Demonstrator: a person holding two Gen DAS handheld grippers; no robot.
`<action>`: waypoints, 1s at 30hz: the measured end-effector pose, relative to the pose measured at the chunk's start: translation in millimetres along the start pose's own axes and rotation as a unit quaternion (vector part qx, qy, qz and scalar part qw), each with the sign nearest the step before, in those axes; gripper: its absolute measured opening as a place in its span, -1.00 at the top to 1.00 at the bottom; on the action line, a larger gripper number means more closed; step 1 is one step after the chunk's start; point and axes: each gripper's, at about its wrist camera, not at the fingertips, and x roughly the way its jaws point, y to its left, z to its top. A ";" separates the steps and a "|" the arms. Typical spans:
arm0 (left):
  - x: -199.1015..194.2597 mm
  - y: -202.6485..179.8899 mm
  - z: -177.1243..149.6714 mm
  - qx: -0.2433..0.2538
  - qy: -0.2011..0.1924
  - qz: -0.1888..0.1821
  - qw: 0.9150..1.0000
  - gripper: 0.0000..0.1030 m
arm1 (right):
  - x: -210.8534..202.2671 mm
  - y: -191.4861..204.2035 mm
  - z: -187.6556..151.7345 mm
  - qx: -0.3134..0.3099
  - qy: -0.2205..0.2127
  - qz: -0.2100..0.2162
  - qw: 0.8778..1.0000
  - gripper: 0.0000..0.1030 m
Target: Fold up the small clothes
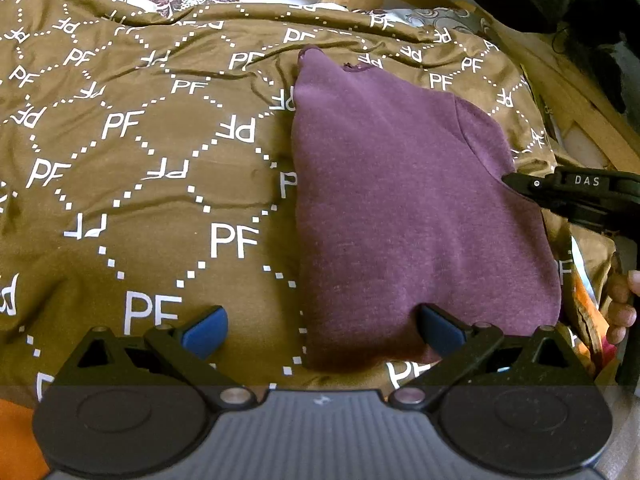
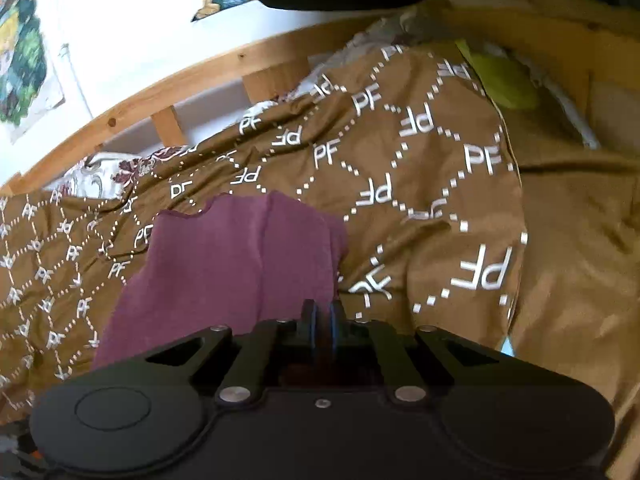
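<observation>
Purple garment folded on a brown bedspread

Dull purple knit with a faint heathered speckle, lying flat and doubled over, its long axis running from 6 o'clock up toward 12 in the left wrist view. The far end narrows to a ragged, wavy edge at 12 o'clock; a seam curves across the corner at 2 o'clock. The near hem lies rounded at 6 o'clock.
</observation>
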 end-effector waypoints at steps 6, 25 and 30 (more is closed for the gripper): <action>-0.1 0.0 0.3 -0.001 0.001 0.000 1.000 -1.00 | 5.3 -22.0 -1.8 0.087 0.021 0.042 0.995 -0.01; 0.1 0.5 0.7 -0.005 0.002 -0.002 1.000 -1.00 | 27.8 -15.1 -5.0 0.092 0.053 0.078 0.991 0.05; -3.1 3.8 3.5 -0.015 0.000 -0.013 1.000 -0.99 | 27.5 -14.3 -5.9 0.089 0.052 0.075 0.992 0.05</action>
